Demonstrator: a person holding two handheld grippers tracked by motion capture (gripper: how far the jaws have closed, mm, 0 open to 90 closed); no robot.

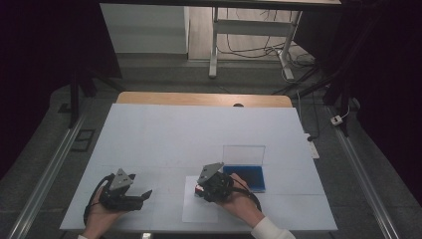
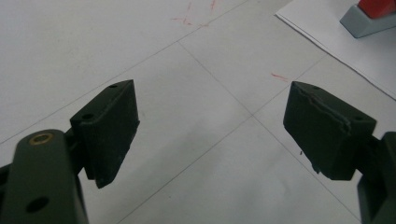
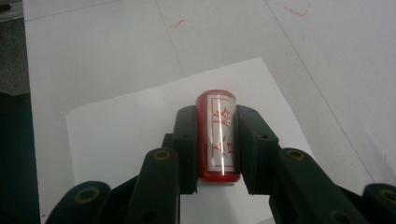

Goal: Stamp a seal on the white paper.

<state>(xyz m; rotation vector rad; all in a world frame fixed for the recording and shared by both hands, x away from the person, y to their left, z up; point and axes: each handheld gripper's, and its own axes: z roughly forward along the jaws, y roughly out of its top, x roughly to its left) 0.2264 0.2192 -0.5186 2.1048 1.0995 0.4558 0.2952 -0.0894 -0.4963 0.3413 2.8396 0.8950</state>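
A red stamp [image 3: 218, 135] with a white label of red characters sits between the pads of my right gripper [image 3: 217, 149], which is shut on it. In the high view the stamp [image 1: 199, 188] and right gripper [image 1: 201, 190] are over a white paper sheet [image 1: 196, 211] near the table's front edge. The left gripper view shows the stamp's grey base [image 2: 366, 23] resting on the paper [image 2: 336, 44]. My left gripper [image 1: 145, 195] lies on the table at the front left, jaws wide apart [image 2: 210, 121] with nothing between them.
A blue ink pad [image 1: 249, 178] in a case with its clear lid [image 1: 243, 154] raised lies just right of the right hand. The white table cover [image 1: 199, 129] carries faint red marks [image 2: 279, 76]. A desk frame and cables stand beyond the far edge.
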